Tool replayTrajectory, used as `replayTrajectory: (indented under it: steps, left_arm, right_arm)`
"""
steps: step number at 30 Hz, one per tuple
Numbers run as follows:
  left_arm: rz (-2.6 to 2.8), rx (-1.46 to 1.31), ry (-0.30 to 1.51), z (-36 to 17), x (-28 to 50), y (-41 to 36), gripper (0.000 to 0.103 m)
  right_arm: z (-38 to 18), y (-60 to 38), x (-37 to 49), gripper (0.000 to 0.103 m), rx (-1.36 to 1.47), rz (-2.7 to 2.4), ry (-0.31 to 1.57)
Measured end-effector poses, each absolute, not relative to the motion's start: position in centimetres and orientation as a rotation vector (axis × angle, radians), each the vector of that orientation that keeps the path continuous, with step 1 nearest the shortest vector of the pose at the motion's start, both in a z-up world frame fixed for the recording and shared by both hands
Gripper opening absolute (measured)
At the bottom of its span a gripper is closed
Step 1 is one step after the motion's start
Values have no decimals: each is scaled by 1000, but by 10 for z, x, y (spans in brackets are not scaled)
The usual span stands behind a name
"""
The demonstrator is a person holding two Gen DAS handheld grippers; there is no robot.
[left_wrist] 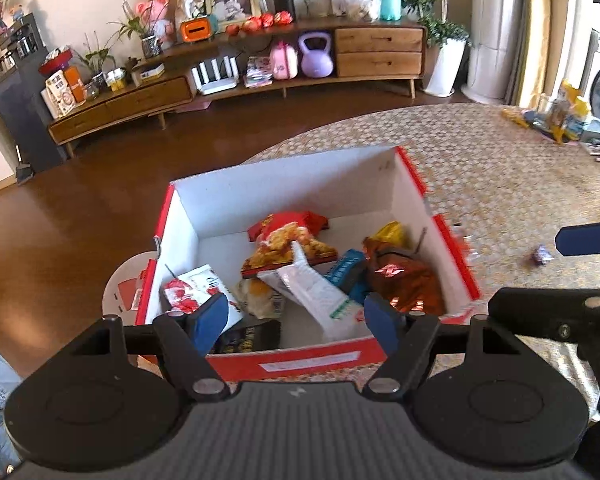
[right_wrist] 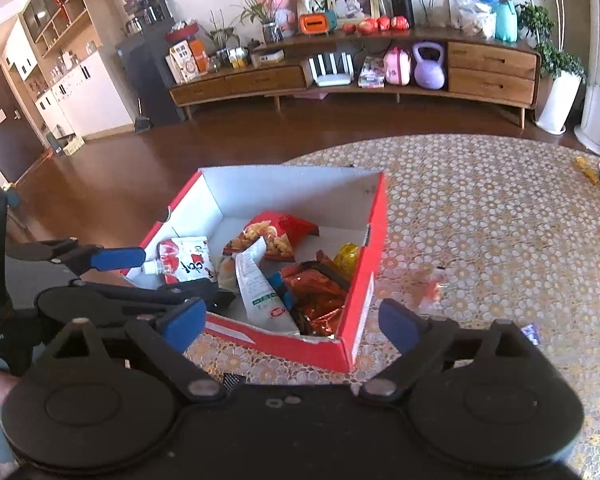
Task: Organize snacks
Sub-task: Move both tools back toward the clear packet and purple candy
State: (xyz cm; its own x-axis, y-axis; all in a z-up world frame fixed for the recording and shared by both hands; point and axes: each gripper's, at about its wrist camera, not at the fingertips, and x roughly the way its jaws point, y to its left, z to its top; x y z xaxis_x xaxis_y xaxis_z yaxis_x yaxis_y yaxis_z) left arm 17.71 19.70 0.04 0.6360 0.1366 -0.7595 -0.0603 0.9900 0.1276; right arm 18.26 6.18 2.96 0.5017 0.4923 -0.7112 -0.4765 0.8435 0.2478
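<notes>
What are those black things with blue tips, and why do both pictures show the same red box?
They are two grabbing tools a person holds, one in each hand. Each carries a camera looking along its fingers, so you get one picture per hand. The left gripper and the right gripper are both open and hold nothing. Below them a red box sits on a patterned table. Inside it lie snacks: a red chips bag, a white packet and an orange foil bag. A small wrapped sweet lies on the table beside the box.
</notes>
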Motion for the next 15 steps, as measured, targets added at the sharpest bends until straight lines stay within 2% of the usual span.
replayTrajectory:
  steps: [7, 9, 12, 15]
  left_arm:
    - [60, 60, 840, 12, 160, 173, 76]
    - [46, 54, 831, 13, 156, 163, 85]
    - [23, 50, 807, 14, 149, 146, 86]
    - [-16, 36, 795, 12, 144, 127, 86]
  right_arm:
    - [40, 23, 162, 94, 39, 586, 810]
    - [40, 9, 156, 97, 34, 578, 794]
    - [38, -13, 147, 102, 7, 559, 755]
    - [34, -37, 141, 103, -13, 525, 735]
